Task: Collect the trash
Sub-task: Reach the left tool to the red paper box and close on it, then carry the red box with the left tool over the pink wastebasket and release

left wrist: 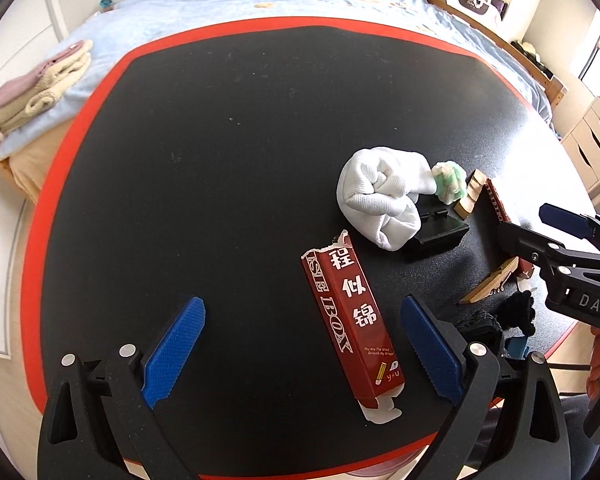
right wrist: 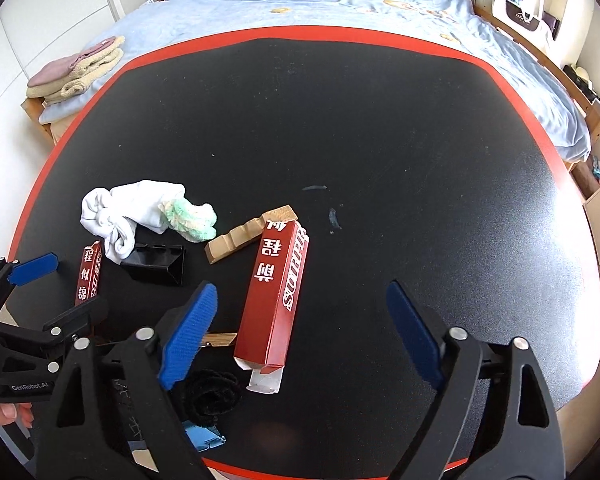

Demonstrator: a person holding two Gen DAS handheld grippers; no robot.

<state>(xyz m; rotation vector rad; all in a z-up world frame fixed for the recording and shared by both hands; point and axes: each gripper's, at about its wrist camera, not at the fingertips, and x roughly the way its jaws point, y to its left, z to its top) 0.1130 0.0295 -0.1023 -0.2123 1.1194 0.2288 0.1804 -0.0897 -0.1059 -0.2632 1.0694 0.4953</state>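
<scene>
**Q:** State the pose and jaw condition of both grippers.

**A:** My left gripper (left wrist: 302,350) hangs low over the black table mat with a red border (left wrist: 220,160), jaws spread wide and holding nothing. My right gripper (right wrist: 300,330) is posed the same way: low, angled forward, jaws released and empty. Each gripper shows at the edge of the other's view, so they sit side by side, near each other.

**Q:** Locate the trash relative to the left gripper.

**A:** A long red cardboard carton with white characters and a torn far end (left wrist: 350,322) lies flat between my left fingers, closer to the right-hand blue pad (left wrist: 432,350) and not touching it. Beyond it lies a bunched white cloth (left wrist: 380,200), resting against a small black plastic box (left wrist: 438,236).

**Q:** And relative to the right gripper?

**A:** A second red carton with white characters (right wrist: 278,300) lies between my right fingers, closer to the left-hand blue pad (right wrist: 188,336), its open flap end toward me. A black fuzzy item (right wrist: 212,396) lies below that pad. Farther out, a tan ridged cardboard strip (right wrist: 248,234) touches the carton's far end. Beyond it lies a green-and-white crumpled wad (right wrist: 192,218), touching the white cloth.
</scene>
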